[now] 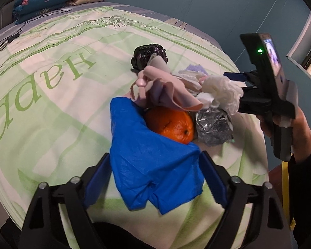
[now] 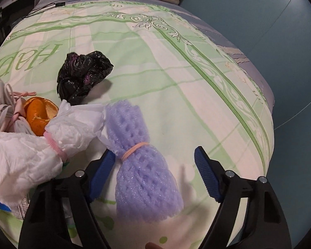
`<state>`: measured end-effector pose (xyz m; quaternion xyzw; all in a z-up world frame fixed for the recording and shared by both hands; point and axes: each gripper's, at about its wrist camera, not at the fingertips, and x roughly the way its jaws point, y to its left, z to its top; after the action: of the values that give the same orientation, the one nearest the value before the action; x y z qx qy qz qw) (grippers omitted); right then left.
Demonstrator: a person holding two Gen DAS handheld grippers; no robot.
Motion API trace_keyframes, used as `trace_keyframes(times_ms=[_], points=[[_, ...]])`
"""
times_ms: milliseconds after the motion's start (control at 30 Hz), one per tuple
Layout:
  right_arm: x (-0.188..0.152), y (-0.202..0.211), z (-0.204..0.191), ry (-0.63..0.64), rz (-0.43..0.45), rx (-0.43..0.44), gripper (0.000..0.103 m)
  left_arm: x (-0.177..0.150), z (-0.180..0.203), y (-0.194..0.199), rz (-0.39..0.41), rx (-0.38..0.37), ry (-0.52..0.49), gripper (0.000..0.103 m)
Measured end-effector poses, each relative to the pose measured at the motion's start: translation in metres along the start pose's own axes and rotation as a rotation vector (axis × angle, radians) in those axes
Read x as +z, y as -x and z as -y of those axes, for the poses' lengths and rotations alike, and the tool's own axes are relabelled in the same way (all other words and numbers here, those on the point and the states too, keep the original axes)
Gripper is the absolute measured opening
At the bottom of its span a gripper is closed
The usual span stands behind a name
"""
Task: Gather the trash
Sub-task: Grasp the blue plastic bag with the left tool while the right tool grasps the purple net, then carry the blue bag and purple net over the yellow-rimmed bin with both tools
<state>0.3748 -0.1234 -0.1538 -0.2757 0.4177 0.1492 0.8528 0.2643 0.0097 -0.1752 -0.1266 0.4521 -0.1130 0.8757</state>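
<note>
Left gripper (image 1: 155, 178): its jaws are standing wide apart with the blue plastic bag (image 1: 153, 166) lying between the blue pads; whether the pads are touching the plastic I cannot tell, and nothing is being squeezed.
Trash pile: it is sitting on the green-and-white bedspread (image 1: 51, 95), just beyond the left jaws. From left to right, the blue bag is draping over the orange peel (image 1: 172, 125), pink strips of soft material (image 1: 165, 89) are lying on top, and a silver foil wrapper (image 1: 214, 125) is resting beside the peel.
Black crumpled bag (image 1: 149, 56): it is lying behind the pile, farther away.
Right gripper (image 2: 155, 166): its jaws are gaping wide, with nothing clamped.
Purple foam net (image 2: 141, 166): it is lying between the right jaws, hugging the left pad and well short of the right one; its long axis is running along the fingers, pinched at the waist by a rubber band (image 2: 134, 147).
Nearer hand: judging by this, the right gripper is better placed for the net, and shutting would close across its narrow width.
White crumpled plastic (image 2: 58, 137): it is crowding the left pad from outside and might get caught.
View difference: only the right wrist view is showing the net whole; the left view is showing just a purple scrap behind the pile, yet it alone is revealing the foil wrapper and the right gripper's body.
</note>
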Motion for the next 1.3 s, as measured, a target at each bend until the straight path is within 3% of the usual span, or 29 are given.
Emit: trace_keyframes(times_ms=[133,200,433,700,867,1300], points=[[0.004,-0.008,-0.003,-0.007,-0.017,0.007,0.051,0.002,-0.006,0.002,-0.005,-0.008,0.015,0.056],[0.007,-0.009,-0.006,-0.013,-0.014,0.006,0.038,0.002,-0.008,0.003,-0.006,-0.016,0.027,0.048],[0.012,-0.006,-0.017,-0.035,0.008,-0.015,0.03,0.001,-0.006,0.006,-0.012,-0.031,0.017,0.015],[0.003,0.034,-0.021,-0.086,0.059,0.061,0.03,0.003,-0.012,0.02,0.003,-0.049,0.043,0.01],[-0.006,0.062,-0.033,-0.105,0.098,0.121,0.03,0.009,-0.015,0.036,0.053,-0.043,0.047,0.01],[-0.046,0.11,-0.067,-0.129,0.135,0.214,0.03,0.019,-0.038,0.088,0.182,0.041,0.079,0.01]])
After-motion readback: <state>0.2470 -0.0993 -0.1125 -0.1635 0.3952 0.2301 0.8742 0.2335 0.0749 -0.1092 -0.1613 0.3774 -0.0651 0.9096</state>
